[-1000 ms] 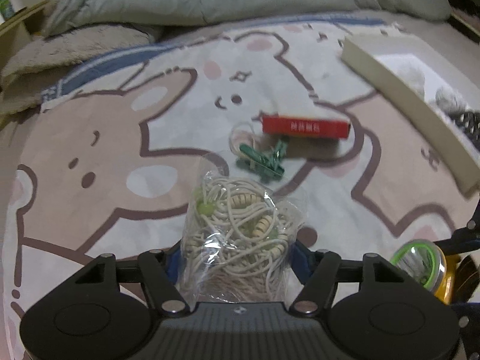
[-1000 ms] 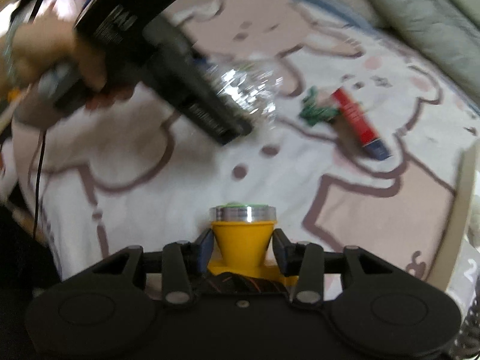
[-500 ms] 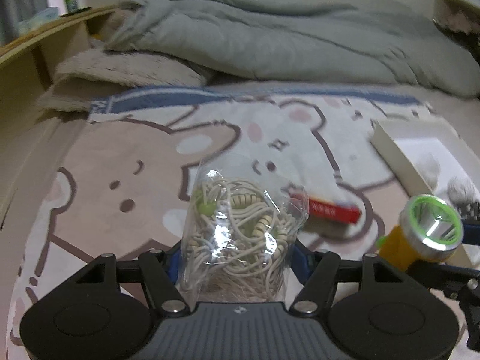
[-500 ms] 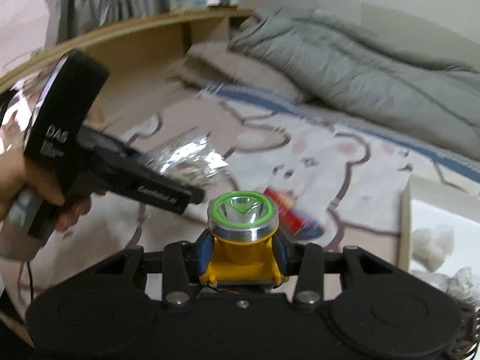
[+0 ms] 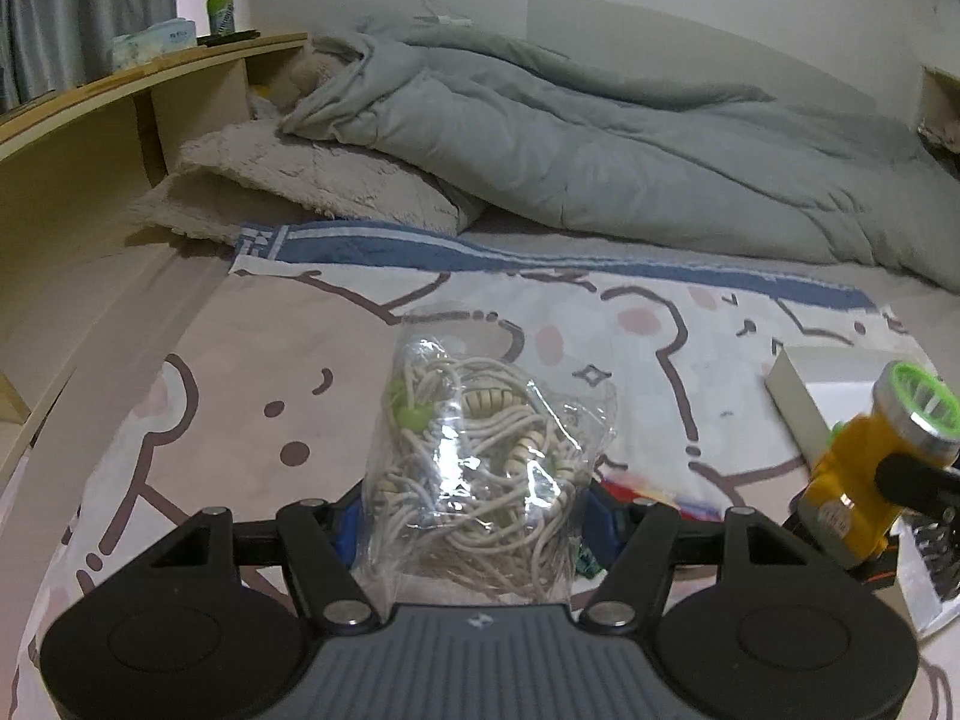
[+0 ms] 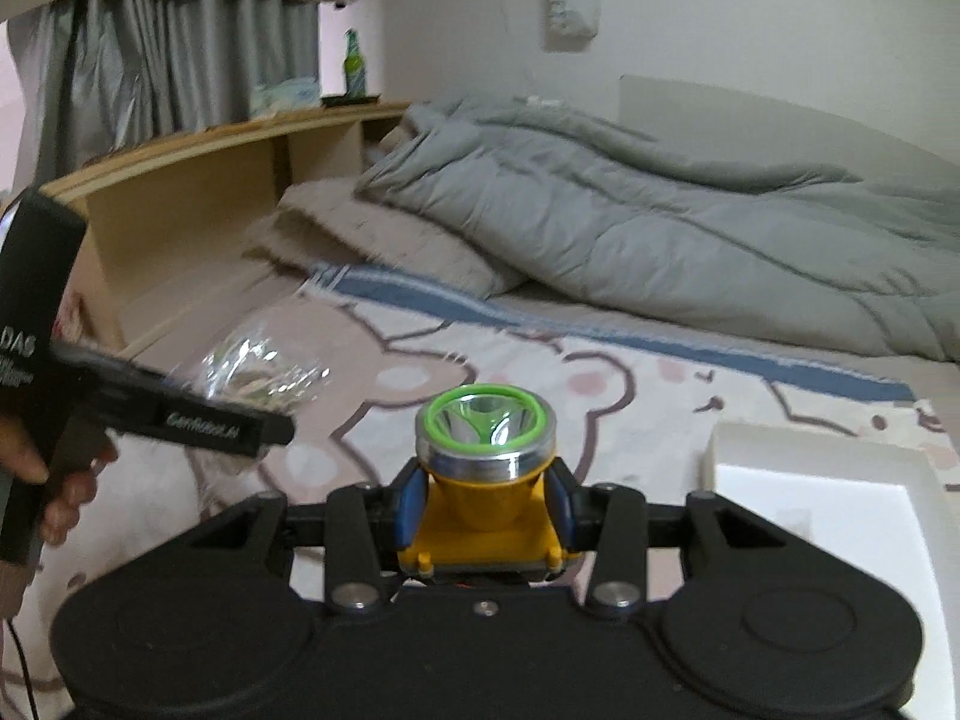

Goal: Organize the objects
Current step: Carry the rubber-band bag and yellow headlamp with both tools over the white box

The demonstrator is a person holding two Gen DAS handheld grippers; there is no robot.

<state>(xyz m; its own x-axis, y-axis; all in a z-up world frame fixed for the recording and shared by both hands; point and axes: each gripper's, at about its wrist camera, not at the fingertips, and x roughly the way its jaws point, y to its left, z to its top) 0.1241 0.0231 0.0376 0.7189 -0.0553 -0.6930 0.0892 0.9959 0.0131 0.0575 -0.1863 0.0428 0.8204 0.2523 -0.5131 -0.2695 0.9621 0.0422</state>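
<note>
The left gripper [image 5: 474, 519] is clamped on a clear plastic bag of tangled white cords [image 5: 480, 456], its blue pads pressing the bag from both sides, the bag standing up between them above the bear-print sheet [image 5: 252, 396]; the right gripper [image 6: 486, 504] is likewise closed on a yellow headlamp [image 6: 485, 480], its blue pads tight on the yellow body, the green-ringed lens facing forward and slightly up; in the left wrist view that same headlamp [image 5: 870, 468] appears at the right side of the bear-print sheet, held off it by a dark finger; in the right wrist view the left gripper's black body [image 6: 150, 414] shows at the left, a hand [image 6: 54, 480] wrapped round its handle, the shiny bag [image 6: 258, 372] sticking out beyond it.

Just behind the bag, low on the bear-print sheet, a sliver of a red box [image 5: 648, 489] peeks out, mostly hidden; at the right edge of the sheet lies an open white box [image 6: 822, 480], its near wall pale and its inside white; what it contains cannot be made out clearly.

Past the far blue-striped border of the sheet lies a fuzzy beige pillow [image 5: 300, 186], and a rumpled grey duvet [image 5: 600, 150] is heaped beside and behind it; left of the sheet runs a wooden headboard shelf [image 5: 120, 114], and on its top stand a green bottle [image 5: 219, 0] and a tissue pack [image 5: 153, 42]; grey curtains [image 6: 162, 66] hang behind that.
</note>
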